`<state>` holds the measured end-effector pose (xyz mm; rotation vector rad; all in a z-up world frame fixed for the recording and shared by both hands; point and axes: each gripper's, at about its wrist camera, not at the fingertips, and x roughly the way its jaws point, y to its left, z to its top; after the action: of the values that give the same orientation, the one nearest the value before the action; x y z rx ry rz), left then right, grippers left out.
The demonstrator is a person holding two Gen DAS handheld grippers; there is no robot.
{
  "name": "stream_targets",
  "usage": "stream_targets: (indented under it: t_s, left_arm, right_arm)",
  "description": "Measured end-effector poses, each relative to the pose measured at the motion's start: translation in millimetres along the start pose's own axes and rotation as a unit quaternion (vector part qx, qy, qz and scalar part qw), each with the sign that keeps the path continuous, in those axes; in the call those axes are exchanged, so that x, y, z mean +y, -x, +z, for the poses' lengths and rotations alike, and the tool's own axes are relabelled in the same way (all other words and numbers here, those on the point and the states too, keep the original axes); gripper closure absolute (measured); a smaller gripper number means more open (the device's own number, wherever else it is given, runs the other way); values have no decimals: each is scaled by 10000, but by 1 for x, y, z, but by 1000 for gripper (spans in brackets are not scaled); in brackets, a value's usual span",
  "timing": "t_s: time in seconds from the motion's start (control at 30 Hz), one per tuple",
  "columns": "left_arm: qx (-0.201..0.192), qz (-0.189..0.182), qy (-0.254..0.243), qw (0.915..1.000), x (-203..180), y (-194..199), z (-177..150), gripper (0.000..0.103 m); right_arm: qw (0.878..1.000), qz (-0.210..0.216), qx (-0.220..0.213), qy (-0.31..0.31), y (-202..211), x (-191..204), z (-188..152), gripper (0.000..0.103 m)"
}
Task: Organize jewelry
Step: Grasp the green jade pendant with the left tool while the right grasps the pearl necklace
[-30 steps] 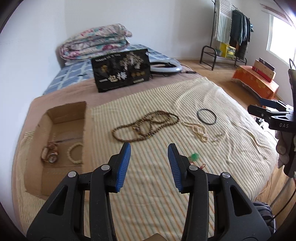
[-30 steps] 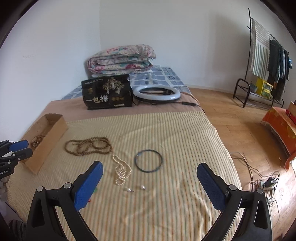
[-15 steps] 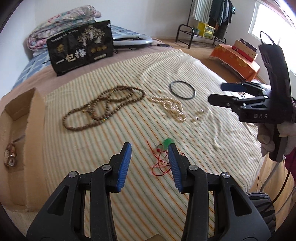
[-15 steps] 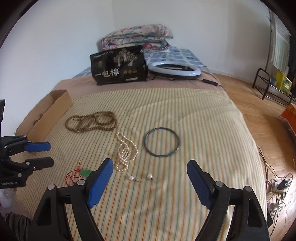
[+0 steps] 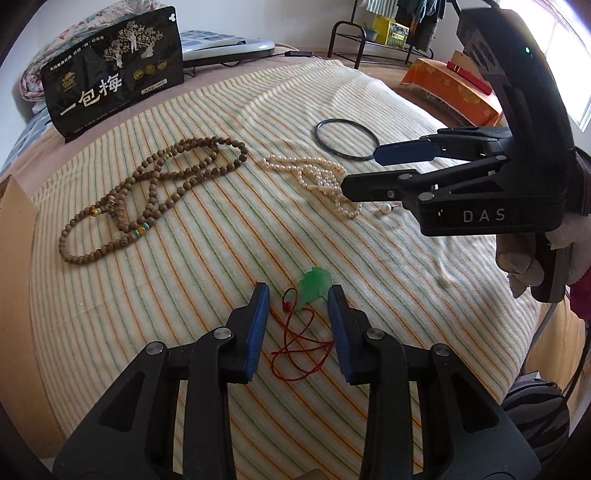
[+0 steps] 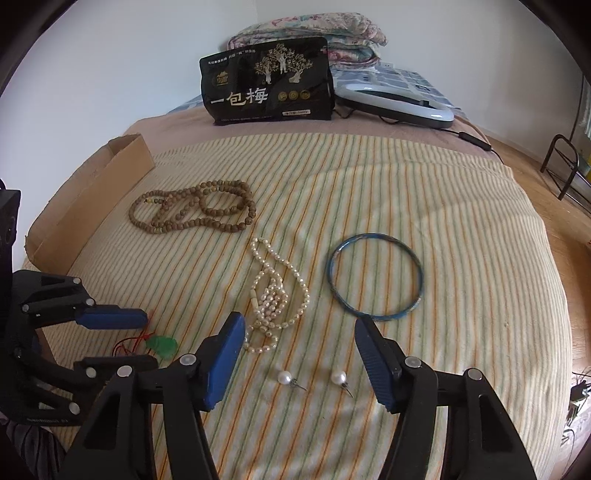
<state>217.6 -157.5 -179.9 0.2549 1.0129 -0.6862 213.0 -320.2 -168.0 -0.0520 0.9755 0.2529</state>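
Note:
Jewelry lies on a striped blanket (image 5: 221,229). My left gripper (image 5: 298,291) is open, its jaws on either side of a green pendant (image 5: 313,286) on a red cord (image 5: 297,345); it also shows in the right wrist view (image 6: 161,345). My right gripper (image 6: 300,326) is open and empty, low over two pearl earrings (image 6: 284,377) (image 6: 338,377), with the pearl necklace (image 6: 273,295) and blue bangle (image 6: 373,276) just beyond. A brown bead necklace (image 5: 147,192) lies further left. In the left wrist view the right gripper (image 5: 364,168) hovers over the pearls (image 5: 317,181).
A cardboard box (image 6: 88,199) sits at the blanket's left edge. A black printed bag (image 6: 266,79) stands at the back, with a ring light (image 6: 395,99) and folded quilts (image 6: 314,31) behind. A clothes rack (image 5: 373,33) and orange box (image 5: 450,85) stand on the floor.
Both grippers have moved forward and down toward the blanket. The left one now straddles the green pendant; the right one has closed in on the pearl earrings and narrowed its opening.

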Motion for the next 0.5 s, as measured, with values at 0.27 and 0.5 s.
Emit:
stream_targets:
  t_s: [0.27, 0.5]
  left_arm:
    - [-134, 85, 148, 9998, 5, -7, 2, 88]
    - [-218, 113, 212, 9995, 8, -5, 0, 88]
  right_arm:
    - [9999, 138, 103, -5, -17, 3, 7, 45]
    - [9998, 15, 150, 156, -28, 12, 11, 45]
